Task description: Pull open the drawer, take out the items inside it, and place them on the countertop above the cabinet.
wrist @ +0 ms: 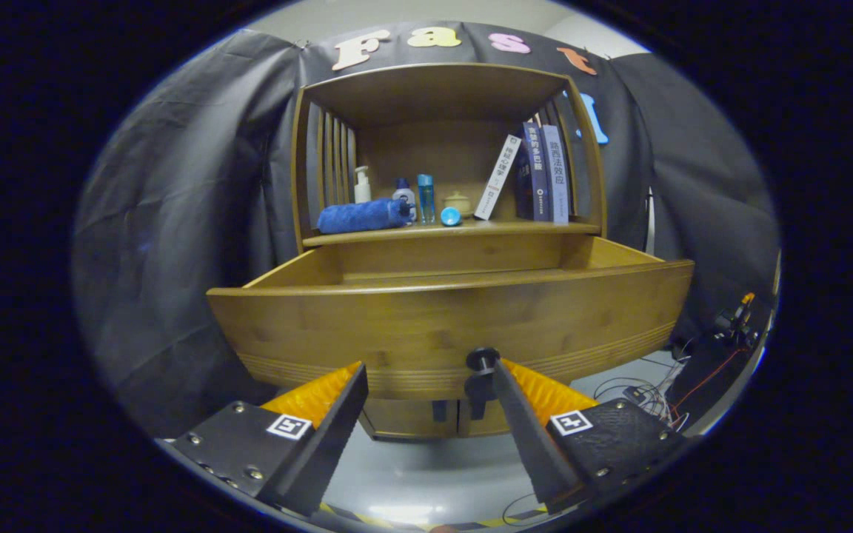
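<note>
One drawer, wooden, stood pulled well out of the cabinet toward us, its front panel broad and its small dark knob just beside the inner edge of the right finger. We held the gripper released, fingers spread apart and pressing on nothing, low in front of the drawer face. We could not see the drawer's floor over its front rim, so its contents went unlisted. We judged the drawer stiff, fairly heavy and smooth-sided; the knob was the only sure place to take hold.

On the surface above sat a rolled blue towel, soft and light by our guess, several small bottles, a round blue ball, a small jar and leaning books.
</note>
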Demonstrator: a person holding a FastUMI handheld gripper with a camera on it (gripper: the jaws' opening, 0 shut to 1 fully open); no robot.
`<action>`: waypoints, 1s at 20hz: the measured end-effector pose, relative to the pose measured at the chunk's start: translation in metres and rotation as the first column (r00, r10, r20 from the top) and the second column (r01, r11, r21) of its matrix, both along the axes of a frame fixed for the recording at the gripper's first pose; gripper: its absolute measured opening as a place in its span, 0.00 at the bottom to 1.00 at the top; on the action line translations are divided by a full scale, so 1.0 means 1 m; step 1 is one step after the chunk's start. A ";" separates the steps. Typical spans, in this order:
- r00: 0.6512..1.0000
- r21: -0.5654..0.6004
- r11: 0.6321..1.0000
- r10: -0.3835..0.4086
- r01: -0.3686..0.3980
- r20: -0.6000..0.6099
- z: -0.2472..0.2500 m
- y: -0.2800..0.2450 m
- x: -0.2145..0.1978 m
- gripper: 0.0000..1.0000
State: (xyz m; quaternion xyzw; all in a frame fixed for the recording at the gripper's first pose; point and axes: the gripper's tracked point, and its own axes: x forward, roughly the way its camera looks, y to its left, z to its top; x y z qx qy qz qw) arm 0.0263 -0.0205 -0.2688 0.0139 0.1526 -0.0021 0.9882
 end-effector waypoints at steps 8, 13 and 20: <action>0.999 -0.063 0.997 -0.038 0.039 0.017 -0.003 0.003 0.006 1.00; 0.998 -0.034 0.998 -0.060 0.061 0.030 0.000 0.004 0.013 1.00; 0.995 -0.063 0.994 -0.092 0.094 0.035 -0.002 0.001 0.036 1.00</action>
